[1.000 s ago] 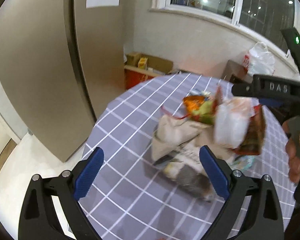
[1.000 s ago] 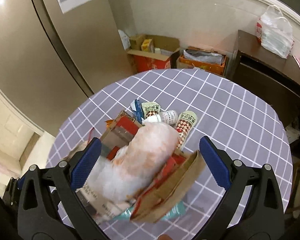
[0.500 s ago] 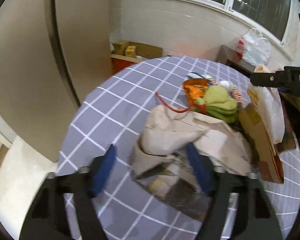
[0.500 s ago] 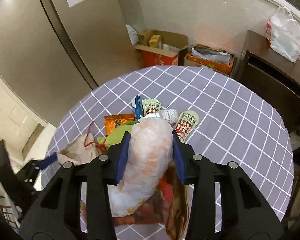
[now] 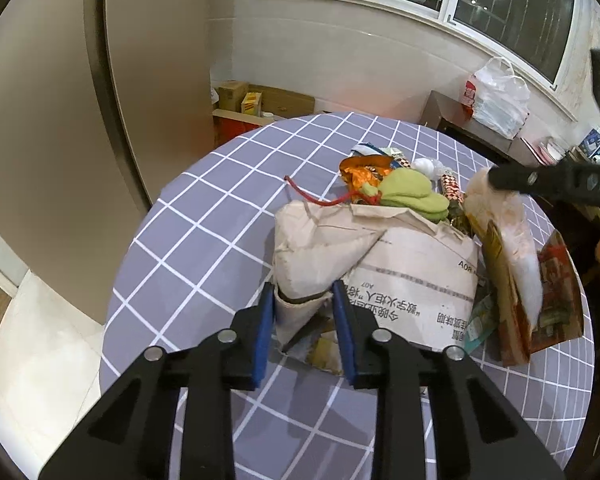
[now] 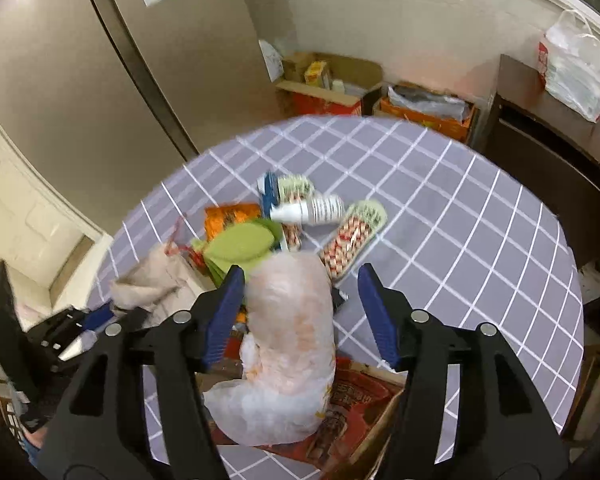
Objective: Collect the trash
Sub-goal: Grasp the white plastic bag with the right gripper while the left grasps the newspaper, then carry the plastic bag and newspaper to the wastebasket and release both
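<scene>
A pile of trash lies on the round table with the purple checked cloth. My left gripper is shut on a fold of the beige paper sack, which also shows in the right wrist view. My right gripper is open around a crumpled white plastic bag, which rests on a red cardboard carton. The white bag and the carton also show in the left wrist view. Green cloth, an orange wrapper, a small white bottle and a checked packet lie beyond.
A tall fridge stands left of the table. Cardboard boxes sit on the floor behind it. A dark cabinet with a white plastic bag on top stands at the right.
My left gripper has closed on the paper sack, having been open a second ago. My right gripper closed on the white plastic bag half a second ago and has now opened again.
</scene>
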Motion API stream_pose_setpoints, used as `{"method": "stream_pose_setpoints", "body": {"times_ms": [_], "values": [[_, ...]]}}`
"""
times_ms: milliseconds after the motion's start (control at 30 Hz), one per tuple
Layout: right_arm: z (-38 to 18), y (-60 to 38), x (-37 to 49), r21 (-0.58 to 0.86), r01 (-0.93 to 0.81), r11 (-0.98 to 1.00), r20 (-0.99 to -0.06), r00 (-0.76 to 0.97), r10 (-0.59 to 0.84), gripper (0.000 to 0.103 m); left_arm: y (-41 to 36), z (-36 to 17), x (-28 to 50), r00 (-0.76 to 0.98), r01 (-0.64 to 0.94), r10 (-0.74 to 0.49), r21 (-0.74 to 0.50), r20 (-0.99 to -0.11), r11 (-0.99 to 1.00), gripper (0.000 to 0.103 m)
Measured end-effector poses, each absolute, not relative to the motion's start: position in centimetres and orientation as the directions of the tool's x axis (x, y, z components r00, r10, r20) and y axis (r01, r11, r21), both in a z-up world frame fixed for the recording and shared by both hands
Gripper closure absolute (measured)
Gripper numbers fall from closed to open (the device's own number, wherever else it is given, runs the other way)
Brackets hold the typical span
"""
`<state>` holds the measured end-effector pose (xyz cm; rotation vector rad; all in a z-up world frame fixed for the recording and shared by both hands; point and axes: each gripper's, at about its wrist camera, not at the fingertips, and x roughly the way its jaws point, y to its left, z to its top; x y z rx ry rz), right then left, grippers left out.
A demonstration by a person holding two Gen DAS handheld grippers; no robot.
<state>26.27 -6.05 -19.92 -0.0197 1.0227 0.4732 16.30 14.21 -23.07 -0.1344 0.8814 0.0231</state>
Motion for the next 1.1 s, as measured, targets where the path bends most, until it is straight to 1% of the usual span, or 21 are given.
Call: {"method": "stream_pose_setpoints", "body": {"times_ms": [67, 133, 167, 200, 233, 267, 300, 333, 400, 500, 567, 700, 900, 1100], "values": [[-20.8, -5.8, 26.2, 0.181, -0.384, 0.905, -0.84, 0.419, 0.346, 0.044, 14.3, -23.0, 16.1, 0.637, -0.08, -0.03, -0.104, -0.77, 0.991, 0.075], [-21.9, -5.6, 26.2, 0.16, -0.382, 0.91, -0.86, 0.399, 0.319, 0.044, 14.3, -23.0, 16.1, 0.635, -0.093, -0.009, -0.088, -0.773, 0.992, 0.071], [-22.3, -5.5, 26.1, 0.162, -0.387, 0.908, -0.864, 0.388, 0.32, 0.044, 14.3, -23.1, 16.1, 0.632, -0.1, 0.002, -0.08, -0.775, 0.992, 0.064], [-22.6, -5.5, 26.0, 0.172, -0.4, 0.9, -0.864, 0.377, 0.333, 0.056, 14.4, -23.2, 16.3, 0.63, -0.102, 0.004, -0.078, -0.777, 0.992, 0.059], [-22.9, -5.4, 25.9, 0.181, -0.41, 0.894, -0.865, 0.366, 0.343, 0.063, 14.4, -23.4, 16.4, 0.628, -0.102, 0.004, -0.077, -0.778, 0.992, 0.059], [-22.9, -5.5, 25.9, 0.188, -0.409, 0.893, -0.863, 0.365, 0.349, 0.063, 14.3, -23.5, 16.6, 0.626, -0.096, -0.006, -0.084, -0.78, 0.992, 0.061], [-22.7, -5.6, 25.7, 0.199, -0.406, 0.892, -0.856, 0.371, 0.36, 0.064, 14.3, -23.6, 16.7, 0.628, -0.09, -0.016, -0.093, -0.778, 0.992, 0.07], [-22.2, -6.0, 25.6, 0.238, -0.402, 0.884, -0.837, 0.377, 0.397, 0.064, 14.2, -23.5, 16.6, 0.632, -0.085, -0.023, -0.098, -0.774, 0.991, 0.072], [-21.0, -7.0, 25.4, 0.308, -0.395, 0.866, -0.796, 0.393, 0.461, 0.064, 14.2, -23.3, 16.4, 0.633, -0.077, -0.047, -0.123, -0.772, 0.989, 0.079], [-18.9, -8.4, 25.1, 0.374, -0.4, 0.837, -0.735, 0.423, 0.53, 0.064, 14.1, -22.7, 15.9, 0.643, -0.083, -0.039, -0.121, -0.764, 0.989, 0.08], [-17.6, -9.3, 24.9, 0.404, -0.403, 0.821, -0.703, 0.438, 0.561, 0.064, 14.0, -21.8, 15.2, 0.66, -0.086, -0.044, -0.133, -0.75, 0.987, 0.081], [-15.1, -11.2, 24.3, 0.453, -0.411, 0.792, -0.639, 0.47, 0.609, 0.064, 13.6, -19.8, 14.0, 0.689, -0.094, -0.019, -0.115, -0.724, 0.989, 0.081], [-12.7, -14.3, 23.3, 0.493, -0.399, 0.773, -0.567, 0.527, 0.634, 0.064, 12.7, -15.6, 12.0, 0.749, -0.098, 0.02, -0.081, -0.663, 0.992, 0.081], [-11.4, -18.0, 22.5, 0.517, -0.373, 0.77, -0.523, 0.575, 0.629, 0.064, 11.0, -12.0, 11.2, 0.797, -0.081, 0.03, -0.058, -0.604, 0.995, 0.081]]}}
